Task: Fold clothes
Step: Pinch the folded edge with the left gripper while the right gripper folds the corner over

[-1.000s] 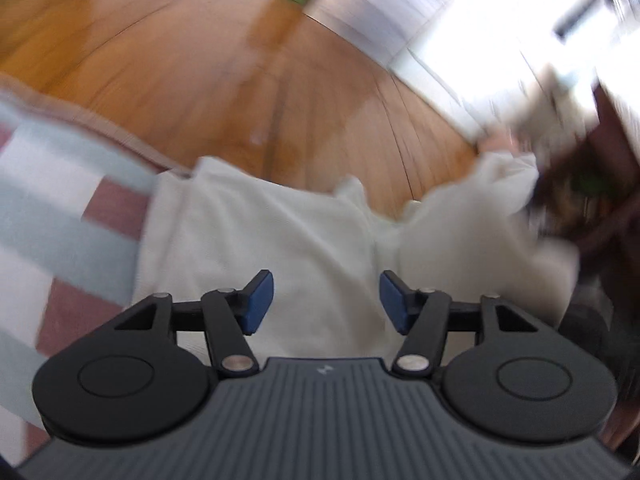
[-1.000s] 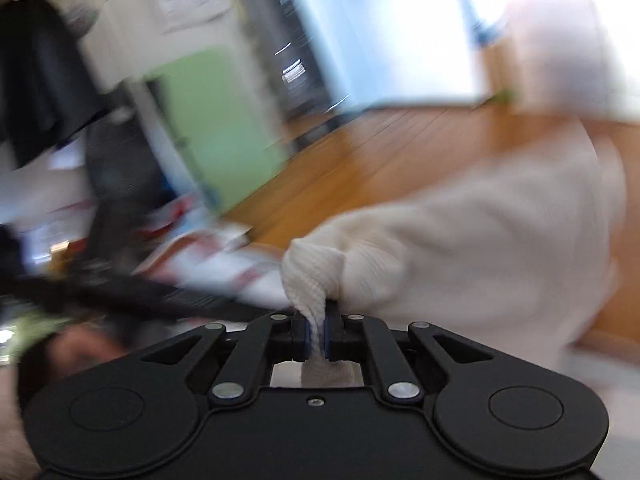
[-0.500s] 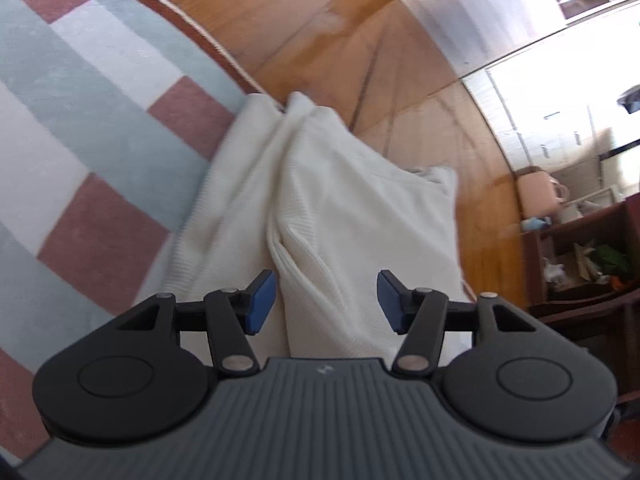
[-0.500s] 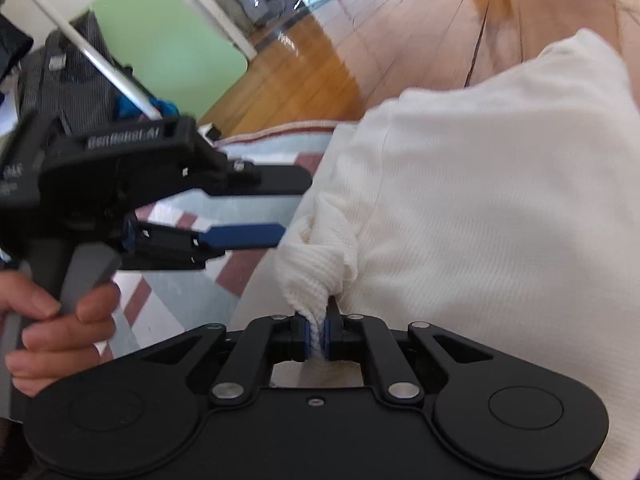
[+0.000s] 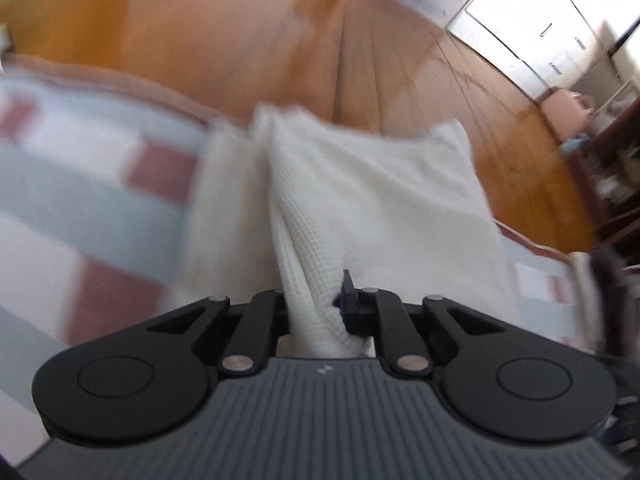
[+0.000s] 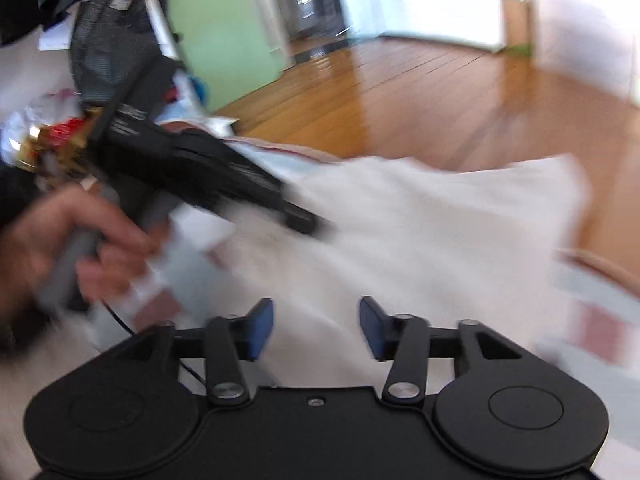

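One white waffle-knit garment (image 5: 372, 192) lies on a striped rug (image 5: 80, 184) of pale blue, white and dull red blocks, its far end reaching over the rug's edge onto the wooden floor (image 5: 248, 40). In the left wrist view its long axis runs away from the camera toward the floor, and a fold line runs the same way down its left part; a narrower layer shows beside that fold.

There are two grippers. The left gripper (image 5: 320, 308) has just been closing, and its jaws are clenched on a bunched ridge of the garment's near edge, the fabric rising between them. The right gripper (image 6: 316, 328) has just been opening; its jaws stand apart with their blue pads (image 6: 260, 328) clear of the cloth, which lies just beyond and below them.

In the right wrist view a hand (image 6: 72, 248) grips the left gripper's handle at the left, the tool's black body slanting down onto the garment. Both views are blurred.
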Action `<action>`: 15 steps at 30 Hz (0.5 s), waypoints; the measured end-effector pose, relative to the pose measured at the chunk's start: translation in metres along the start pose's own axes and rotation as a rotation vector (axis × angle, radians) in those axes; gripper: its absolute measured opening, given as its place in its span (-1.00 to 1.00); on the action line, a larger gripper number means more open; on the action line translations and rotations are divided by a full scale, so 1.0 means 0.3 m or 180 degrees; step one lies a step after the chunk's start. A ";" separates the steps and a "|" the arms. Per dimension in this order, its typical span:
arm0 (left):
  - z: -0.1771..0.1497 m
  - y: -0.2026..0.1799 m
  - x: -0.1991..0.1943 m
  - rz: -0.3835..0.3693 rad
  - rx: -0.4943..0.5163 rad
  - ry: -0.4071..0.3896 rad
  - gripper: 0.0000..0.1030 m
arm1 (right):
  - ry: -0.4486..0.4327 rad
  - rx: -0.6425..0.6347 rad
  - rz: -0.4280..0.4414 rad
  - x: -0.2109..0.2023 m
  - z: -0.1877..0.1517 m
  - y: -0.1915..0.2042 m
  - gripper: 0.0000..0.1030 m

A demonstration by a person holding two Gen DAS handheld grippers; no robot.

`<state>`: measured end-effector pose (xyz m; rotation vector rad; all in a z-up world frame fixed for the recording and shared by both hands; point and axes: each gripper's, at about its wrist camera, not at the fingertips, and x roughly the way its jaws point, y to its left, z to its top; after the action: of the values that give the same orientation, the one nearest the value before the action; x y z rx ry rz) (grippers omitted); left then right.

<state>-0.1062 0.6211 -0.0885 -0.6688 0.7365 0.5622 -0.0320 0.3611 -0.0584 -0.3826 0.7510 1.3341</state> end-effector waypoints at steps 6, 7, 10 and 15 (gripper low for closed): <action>-0.013 0.012 0.032 0.0215 -0.0079 0.0189 -0.81 | 0.0386 -0.0088 -0.0534 -0.142 -0.218 -0.049 0.06; -0.023 0.010 0.062 0.0229 -0.0090 0.0326 -0.81 | 0.0439 -0.0071 -0.0545 -0.141 -0.241 -0.047 0.06; -0.028 0.002 0.087 0.0392 0.0040 0.0398 -0.81 | 0.0524 -0.0120 -0.0523 -0.114 -0.274 -0.011 0.07; -0.012 0.010 0.045 0.0384 0.0128 0.0198 -0.80 | 0.0592 -0.0806 -0.1006 0.073 -0.225 0.114 0.26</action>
<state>-0.1014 0.6237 -0.1018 -0.6095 0.8485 0.6374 -0.0820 0.3410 -0.1160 -0.8032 0.6437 1.1045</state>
